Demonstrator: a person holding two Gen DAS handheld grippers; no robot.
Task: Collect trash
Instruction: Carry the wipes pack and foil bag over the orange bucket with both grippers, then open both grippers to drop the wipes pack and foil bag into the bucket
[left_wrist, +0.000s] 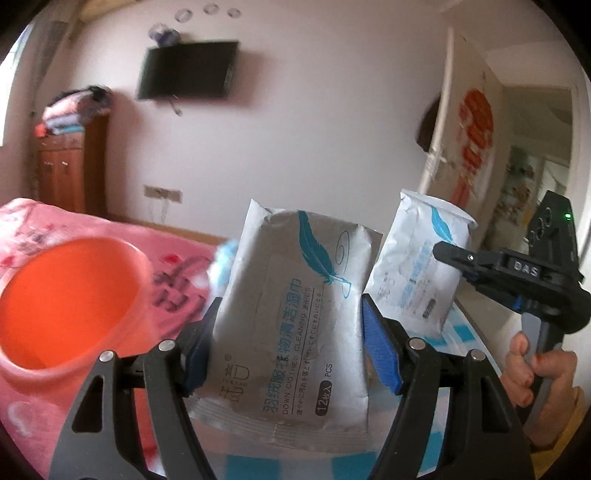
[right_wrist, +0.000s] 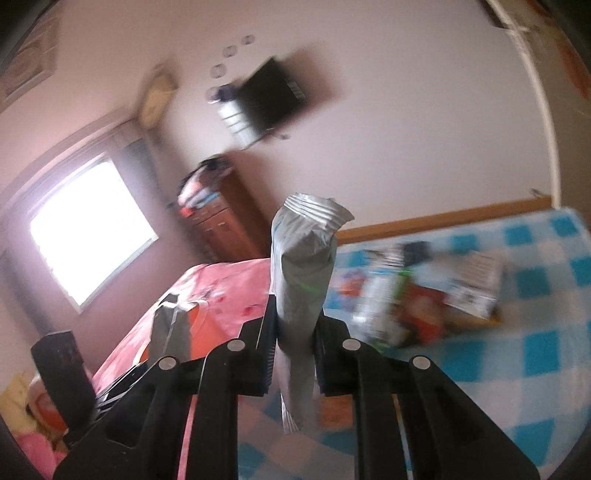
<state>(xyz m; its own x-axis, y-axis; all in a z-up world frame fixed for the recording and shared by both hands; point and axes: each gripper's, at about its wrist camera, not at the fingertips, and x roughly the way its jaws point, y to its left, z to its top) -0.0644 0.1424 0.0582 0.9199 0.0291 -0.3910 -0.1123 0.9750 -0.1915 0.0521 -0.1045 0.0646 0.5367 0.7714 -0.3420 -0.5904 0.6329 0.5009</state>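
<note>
Two soft, light, slippery wipes packs beside the orange bin (left_wrist: 70, 306): left gripper (left_wrist: 291, 343) half-open, jaws clamping one pack (left_wrist: 295, 325) mid-body; right gripper (right_wrist: 295, 332) pinched narrow on the other pack (right_wrist: 303, 266).

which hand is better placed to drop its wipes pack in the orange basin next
Left. The left gripper holds its wipes pack right beside the orange basin. The right gripper, gripping the other pack, is farther off.

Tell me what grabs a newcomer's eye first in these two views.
Front and centre, the left gripper clamps a silver wet-wipes pack printed with a teal feather. Just to its right, the right gripper holds a second wipes pack. A bright orange basin sits on the pink bedspread at the left.
</note>
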